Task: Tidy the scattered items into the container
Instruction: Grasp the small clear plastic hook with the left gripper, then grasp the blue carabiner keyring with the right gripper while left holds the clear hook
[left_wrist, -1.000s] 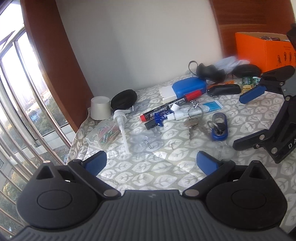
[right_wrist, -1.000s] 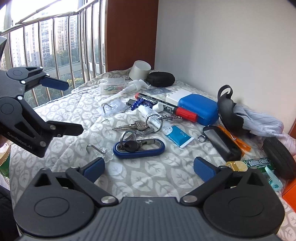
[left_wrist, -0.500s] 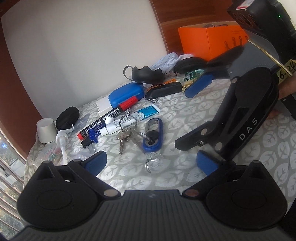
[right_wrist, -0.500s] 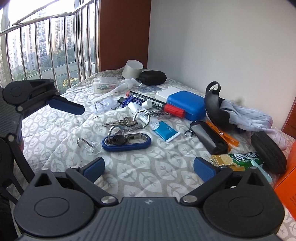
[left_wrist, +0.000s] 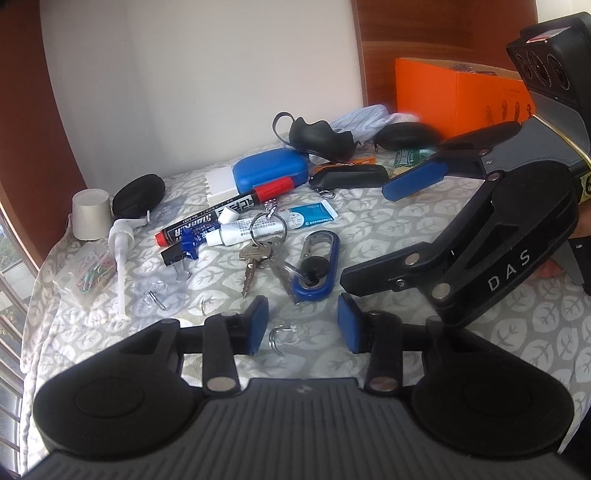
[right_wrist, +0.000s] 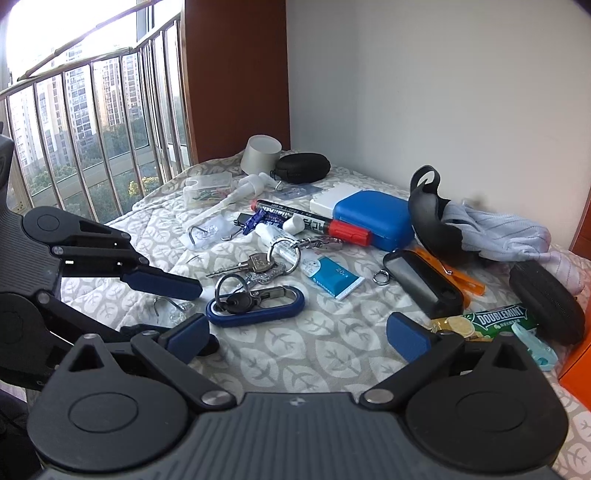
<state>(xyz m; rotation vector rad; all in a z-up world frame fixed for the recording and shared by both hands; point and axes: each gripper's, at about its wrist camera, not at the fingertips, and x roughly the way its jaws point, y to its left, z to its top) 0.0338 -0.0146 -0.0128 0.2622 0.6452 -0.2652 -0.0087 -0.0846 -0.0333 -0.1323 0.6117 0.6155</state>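
We list first the clear plastic hook (left_wrist: 282, 334), transparent backing with a bent metal hook, lying on the leaf-print cloth (left_wrist: 369, 229) between the blue pads of the left gripper (left_wrist: 303, 325). Its jaws have just been closing around the hook, yet a gap remains on both sides and the pads do not press it. In the right wrist view the hook (right_wrist: 173, 308) lies just under the left gripper's upper finger.

Container: orange cardboard box (left_wrist: 458, 92), matte, rectangular, at the far right edge of the cloth, well apart from the hook.

Nearby: blue oval carabiner (left_wrist: 317, 266) with keys (left_wrist: 255, 258), glossy metal; black marker with red cap (left_wrist: 225, 218); blue hard case (left_wrist: 271, 171), rounded; small white tube (left_wrist: 236, 234).

The right gripper (right_wrist: 295, 328) stands wide open over bare cloth, holding nothing.

Against the earlier frames, we note the left pads were spread wide and now stand much nearer together; the right gripper's spread is unchanged.
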